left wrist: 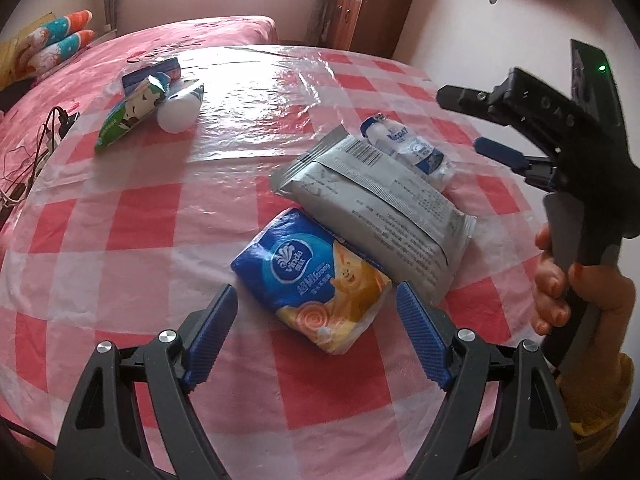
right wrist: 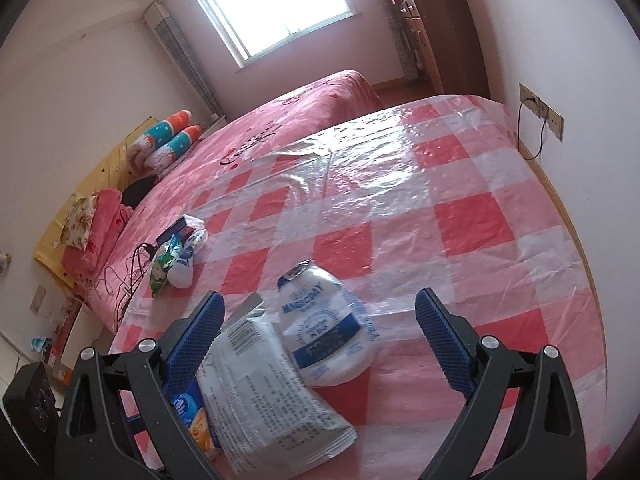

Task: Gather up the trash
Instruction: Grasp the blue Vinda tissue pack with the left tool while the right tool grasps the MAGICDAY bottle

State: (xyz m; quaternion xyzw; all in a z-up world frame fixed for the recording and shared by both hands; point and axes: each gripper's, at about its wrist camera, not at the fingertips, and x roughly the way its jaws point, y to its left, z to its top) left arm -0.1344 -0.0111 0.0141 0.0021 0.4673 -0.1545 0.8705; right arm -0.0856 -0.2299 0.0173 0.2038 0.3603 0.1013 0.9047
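A blue and orange tissue pack (left wrist: 316, 280) lies on the checked table just ahead of my open left gripper (left wrist: 316, 324). A grey wrapper (left wrist: 384, 212) overlaps its far side, with a white and blue pouch (left wrist: 412, 148) behind it. My right gripper (right wrist: 320, 324) is open and low over the white pouch (right wrist: 324, 328) and the grey wrapper (right wrist: 272, 396); the tissue pack (right wrist: 188, 412) shows by its left finger. It also shows at the right of the left wrist view (left wrist: 508, 152). A green packet (left wrist: 128, 116), a white tube (left wrist: 180, 108) and a blue box (left wrist: 152, 72) lie far left.
The table (right wrist: 440, 208) wears a red and white checked cloth under clear plastic. A pink bed (right wrist: 280, 128) with pillows adjoins its far side, with cables (left wrist: 36, 152) at the left edge. A wooden cabinet (left wrist: 368, 4) stands at the back wall.
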